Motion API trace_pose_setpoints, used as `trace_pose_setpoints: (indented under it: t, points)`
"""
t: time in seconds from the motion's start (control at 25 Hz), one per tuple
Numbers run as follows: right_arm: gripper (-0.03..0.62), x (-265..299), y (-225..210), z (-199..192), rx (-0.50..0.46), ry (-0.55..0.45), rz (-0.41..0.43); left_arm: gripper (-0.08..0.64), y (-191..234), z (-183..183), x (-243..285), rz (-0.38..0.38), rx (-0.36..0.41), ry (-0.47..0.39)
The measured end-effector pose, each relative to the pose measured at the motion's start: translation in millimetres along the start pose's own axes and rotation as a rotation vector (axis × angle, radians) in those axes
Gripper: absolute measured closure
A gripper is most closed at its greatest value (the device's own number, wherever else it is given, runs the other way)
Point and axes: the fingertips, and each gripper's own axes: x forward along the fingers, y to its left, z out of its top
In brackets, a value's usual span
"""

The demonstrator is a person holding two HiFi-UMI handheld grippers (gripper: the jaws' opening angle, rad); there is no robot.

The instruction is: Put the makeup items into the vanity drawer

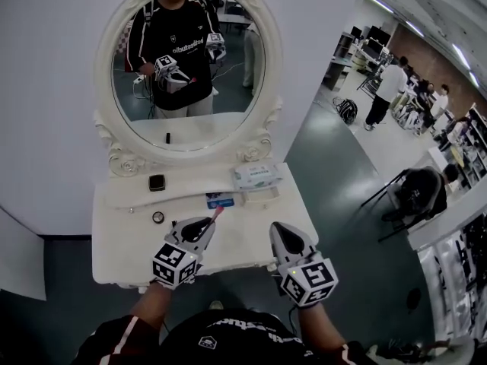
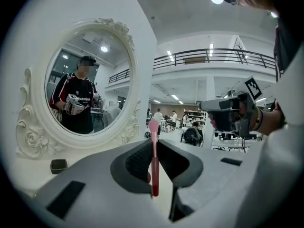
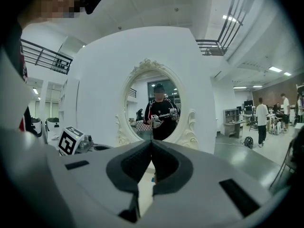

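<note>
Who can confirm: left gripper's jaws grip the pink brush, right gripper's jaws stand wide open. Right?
Not quite. The right gripper has its jaws shut together with nothing between them, as the right gripper view shows. The rest stands: the left gripper has its jaws closed on the pink brush.

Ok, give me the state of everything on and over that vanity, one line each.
left gripper, shut on the pink brush, over the tabletop
pink brush, clamped by its handle, bristles toward the mirror
right gripper, shut, empty
black square case, closed, flat on the shelf
wipes pack, flat on the shelf, flap too small to tell
vanity drawer, not seen pulled out
</note>
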Motion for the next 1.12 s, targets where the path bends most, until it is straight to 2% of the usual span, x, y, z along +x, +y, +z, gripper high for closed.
trace_pose_setpoints:
  t: [0.24, 0.32, 0.8, 1.12]
  points:
    - [0.589, -10, -14, 0, 0.012, 0.0, -0.036, 0.513, -6, 9, 12, -0.041, -0.063, -0.027]
    - [0.589, -12, -22, 1, 0.018, -0.002, -0.047, 0.514, -9, 12, 18, -0.052, -0.062, -0.034]
    - [0.589, -2, -84, 11, 0.019, -0.03, -0.057, 0.513, -14, 31, 74, -0.043, 0.06, -0.011]
    - [0.589, 3, -128, 12, 0.043, -0.037, -0.051, 0.512, -20, 36, 119, -0.04, 0.143, 0.037]
